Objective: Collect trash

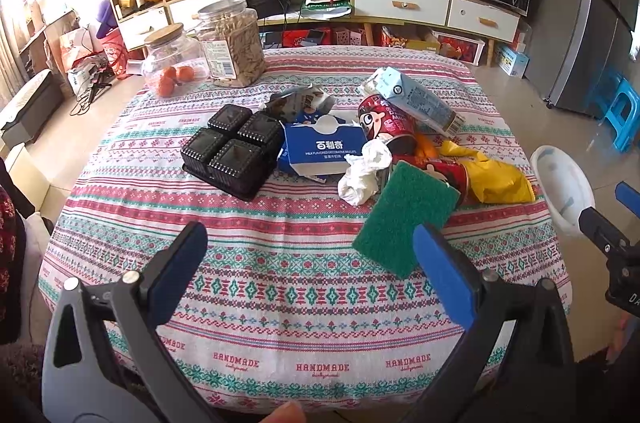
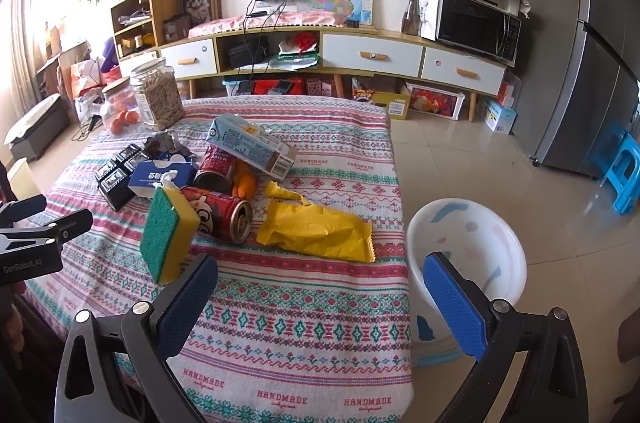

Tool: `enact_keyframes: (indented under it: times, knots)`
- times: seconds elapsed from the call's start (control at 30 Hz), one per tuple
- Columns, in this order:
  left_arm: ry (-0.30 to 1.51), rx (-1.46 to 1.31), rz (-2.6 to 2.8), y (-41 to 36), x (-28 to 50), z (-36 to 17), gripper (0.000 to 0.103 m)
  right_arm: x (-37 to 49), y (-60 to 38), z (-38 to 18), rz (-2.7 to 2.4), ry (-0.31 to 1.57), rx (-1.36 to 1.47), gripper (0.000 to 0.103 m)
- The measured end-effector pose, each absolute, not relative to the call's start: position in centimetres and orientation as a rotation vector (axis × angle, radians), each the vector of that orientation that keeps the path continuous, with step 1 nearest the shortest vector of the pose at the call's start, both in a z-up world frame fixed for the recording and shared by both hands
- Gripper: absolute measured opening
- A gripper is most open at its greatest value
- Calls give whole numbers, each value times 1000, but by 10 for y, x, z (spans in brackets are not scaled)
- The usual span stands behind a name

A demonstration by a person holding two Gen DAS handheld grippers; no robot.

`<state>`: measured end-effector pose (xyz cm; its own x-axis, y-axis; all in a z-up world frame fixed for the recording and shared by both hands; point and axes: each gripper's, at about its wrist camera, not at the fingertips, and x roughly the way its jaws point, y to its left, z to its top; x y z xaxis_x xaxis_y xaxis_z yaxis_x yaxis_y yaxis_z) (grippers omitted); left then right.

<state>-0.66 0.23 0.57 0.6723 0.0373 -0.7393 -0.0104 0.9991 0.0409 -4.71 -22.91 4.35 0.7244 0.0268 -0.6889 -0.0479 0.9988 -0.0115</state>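
nothing appears to have been collected yet: the white bin (image 2: 468, 255) standing on the floor just off the table's right edge shows only its own patterned inside, though its bottom is partly hidden. the trash is still heaped on the patterned tablecloth (image 1: 280, 283) towards the middle and right: a black plastic tray (image 1: 232, 151) on the left, a blue biscuit box (image 1: 324, 151), a crumpled white tissue (image 1: 364, 175), two red cans (image 2: 224, 215), a tilted milk carton (image 2: 252, 147) resting on the farther can, a yellow wrapper (image 2: 316, 231) nearest the bin, and a green-and-yellow sponge (image 2: 168, 231) leaning against the nearer can. two jars (image 1: 216, 47) at the far left corner are judged not to be trash. the left gripper (image 1: 316, 263) and right gripper (image 2: 320, 303) are both held with jaws spread wide and nothing between them, above the bare near strip of cloth. open room is left along the near edge; the wrapper lies close to the right edge, so a short path to the bin is offered.
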Motion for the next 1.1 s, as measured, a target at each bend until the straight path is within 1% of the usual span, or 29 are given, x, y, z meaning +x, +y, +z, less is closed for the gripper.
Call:
enact_keyframes:
  times: [0.47,1.1]
  knots:
    - [808,29,37,5,-8,10,102,-53,-221,50,68,707,-45,103]
    - [804,22,39,7,-10,12,102,-49,-218,47,81,718,-46,103]
